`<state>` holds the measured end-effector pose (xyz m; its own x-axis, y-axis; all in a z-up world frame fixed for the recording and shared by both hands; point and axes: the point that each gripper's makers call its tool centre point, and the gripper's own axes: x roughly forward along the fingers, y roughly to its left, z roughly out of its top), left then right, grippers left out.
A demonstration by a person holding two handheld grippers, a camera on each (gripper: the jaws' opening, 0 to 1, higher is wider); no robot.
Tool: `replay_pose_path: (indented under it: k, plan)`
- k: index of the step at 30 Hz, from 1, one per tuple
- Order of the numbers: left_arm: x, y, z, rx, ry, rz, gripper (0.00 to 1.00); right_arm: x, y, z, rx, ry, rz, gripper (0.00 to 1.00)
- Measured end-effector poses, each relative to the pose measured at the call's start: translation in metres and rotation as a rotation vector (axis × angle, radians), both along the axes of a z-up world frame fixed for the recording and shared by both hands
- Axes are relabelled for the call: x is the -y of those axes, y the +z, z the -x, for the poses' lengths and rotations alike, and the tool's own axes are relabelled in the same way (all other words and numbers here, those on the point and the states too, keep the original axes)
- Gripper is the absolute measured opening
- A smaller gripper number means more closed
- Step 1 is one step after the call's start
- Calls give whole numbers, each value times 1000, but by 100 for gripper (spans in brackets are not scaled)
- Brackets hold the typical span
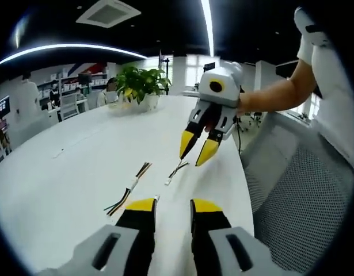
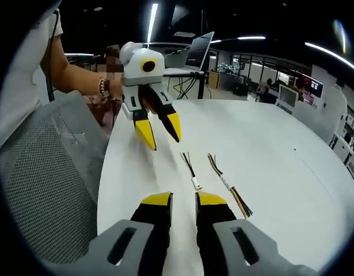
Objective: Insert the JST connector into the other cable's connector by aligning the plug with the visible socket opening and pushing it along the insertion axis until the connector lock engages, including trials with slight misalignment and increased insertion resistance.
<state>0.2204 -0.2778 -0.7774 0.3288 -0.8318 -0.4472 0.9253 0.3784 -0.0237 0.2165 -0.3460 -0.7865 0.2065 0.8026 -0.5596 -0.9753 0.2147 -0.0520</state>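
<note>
Two short cables lie loose on the white table, neither held. In the left gripper view the longer cable sits left of centre, its coloured wires fanned at both ends around a pale middle, and the shorter cable with the white JST connector lies just right of it, below the other tool. In the right gripper view the short cable is at centre with its white plug nearest the camera, and the long cable runs to lower right.

The left gripper rises from the bottom edge, its yellow-tipped jaws spread and empty. The right gripper hangs above the short cable, jaws parted, tips angled down, gripped by a bare forearm from the upper right. From the right gripper view, its own jaws are apart just short of the plug, and the left gripper hovers at upper left, jaws spread.

The left gripper view adds a potted plant and a mesh chair; the right gripper view shows a laptop.
</note>
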Motion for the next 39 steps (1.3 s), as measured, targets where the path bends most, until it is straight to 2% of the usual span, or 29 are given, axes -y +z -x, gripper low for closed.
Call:
replay_pose_path:
  k: [4,10,19,29,35,39]
  plan:
    - [4,-4,-1,18,-8,-25,17,2,-3,-3,-3,-5,7,13]
    - [8,-17,0,1,-38,-59,17,3,-15,-5,-17,-5,27,13]
    - [7,-27,-15,-30,-29,-51,17,4,-27,-14,-49,-10,41,13]
    - [15,-43,-30,-62,-39,-44,16,3,-47,-27,-87,-22,44,13]
    - [18,-55,-36,-81,-46,-50,15,6,-57,-34,-103,-34,47,12]
    - [20,-57,-37,-81,-50,-44,13,7,-60,-38,-112,-46,40,12]
